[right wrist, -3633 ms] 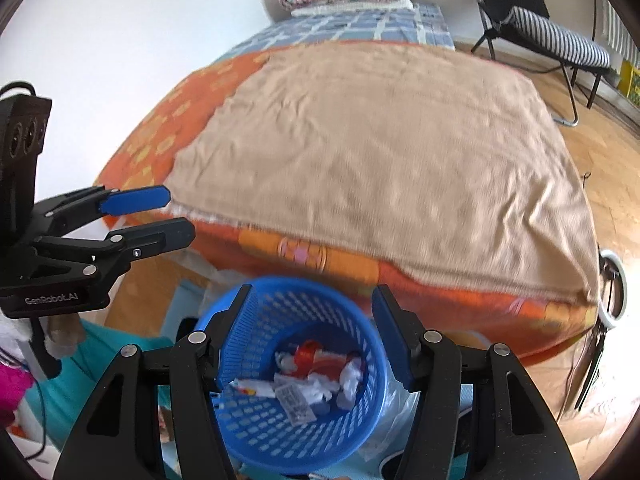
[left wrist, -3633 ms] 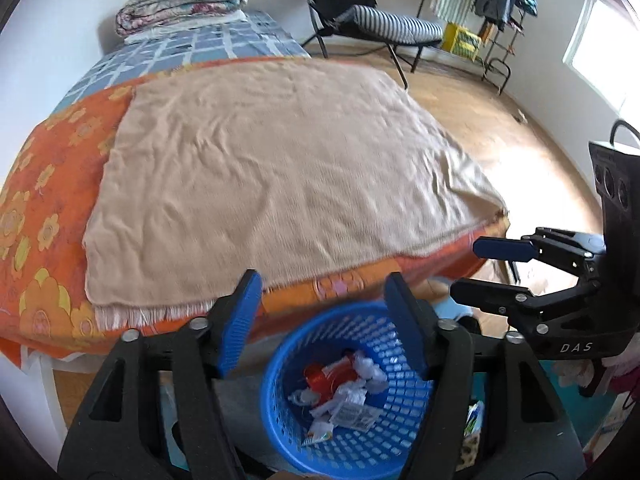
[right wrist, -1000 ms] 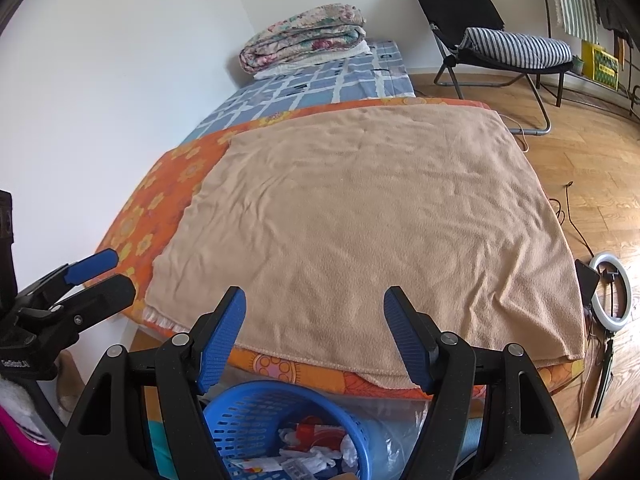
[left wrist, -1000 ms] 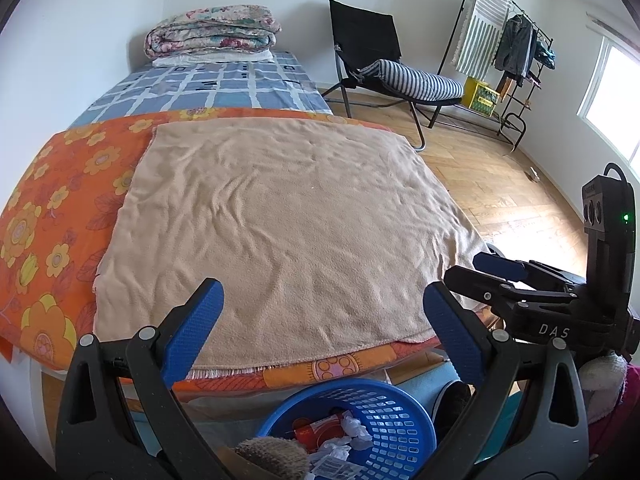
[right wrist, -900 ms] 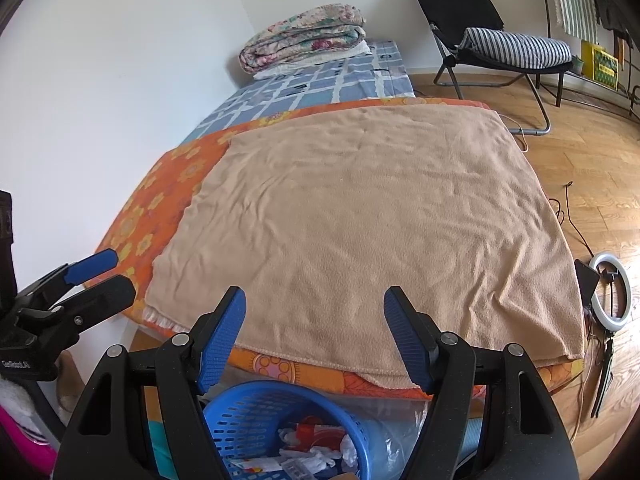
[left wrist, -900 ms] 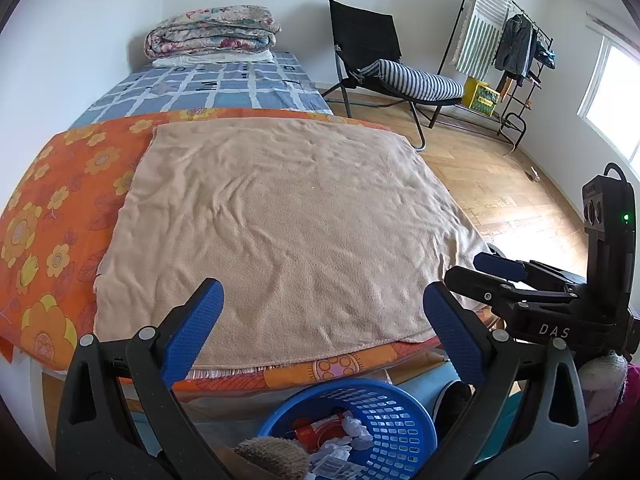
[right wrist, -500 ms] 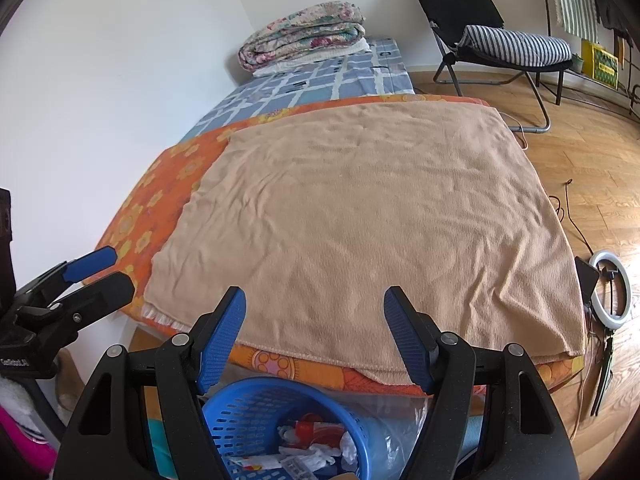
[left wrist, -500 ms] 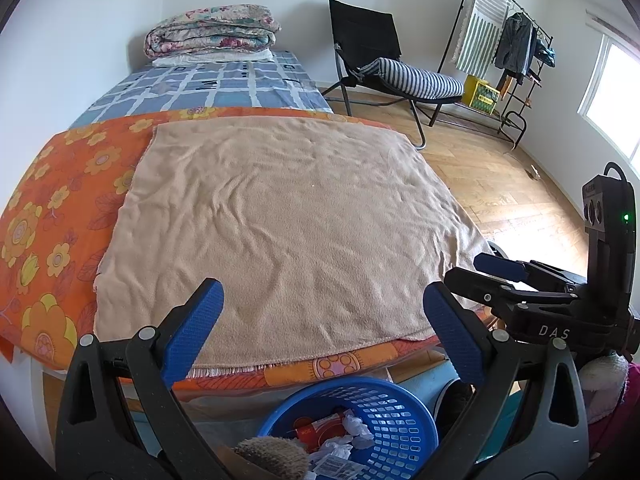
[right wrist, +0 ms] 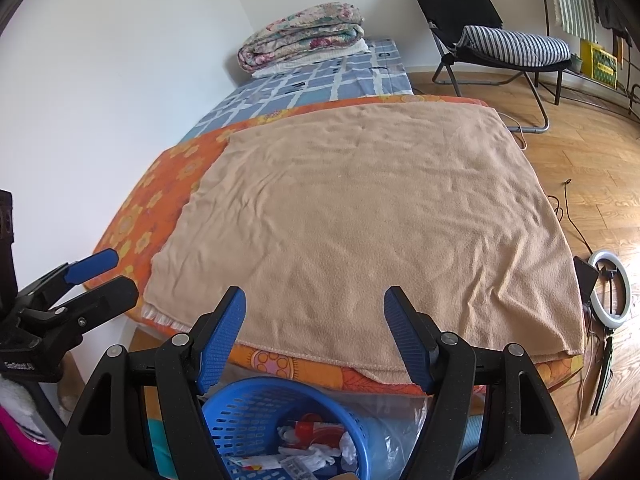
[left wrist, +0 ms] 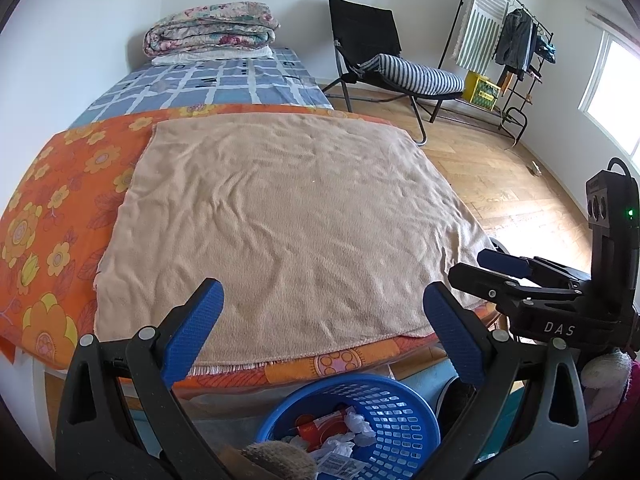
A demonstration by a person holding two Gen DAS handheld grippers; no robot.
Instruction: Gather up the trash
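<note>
A blue plastic basket [left wrist: 384,404] stands on the floor at the foot of the bed, holding crumpled white paper and red wrappers [left wrist: 340,432]. My left gripper [left wrist: 320,324] hangs above it, jaws wide open and empty. In the right wrist view the same basket [right wrist: 256,412] with its trash [right wrist: 312,444] sits below my right gripper [right wrist: 316,332], which is open too, with nothing between its blue pads. Each gripper shows side-on in the other's view: the right gripper [left wrist: 480,268] at the right, the left gripper [right wrist: 108,276] at the left. The tan blanket [left wrist: 280,216] on the bed carries no trash.
The bed has an orange flowered sheet [left wrist: 52,208], a blue checked cover and folded quilts [left wrist: 212,28] at the far end. A black folding chair [left wrist: 384,52] and a clothes rack [left wrist: 516,40] stand on the wooden floor. A ring light [right wrist: 612,288] lies beside the bed.
Both grippers have risen from close over the basket, so the whole bed shows, and the left jaws stand wider. Over the last second nothing has moved.
</note>
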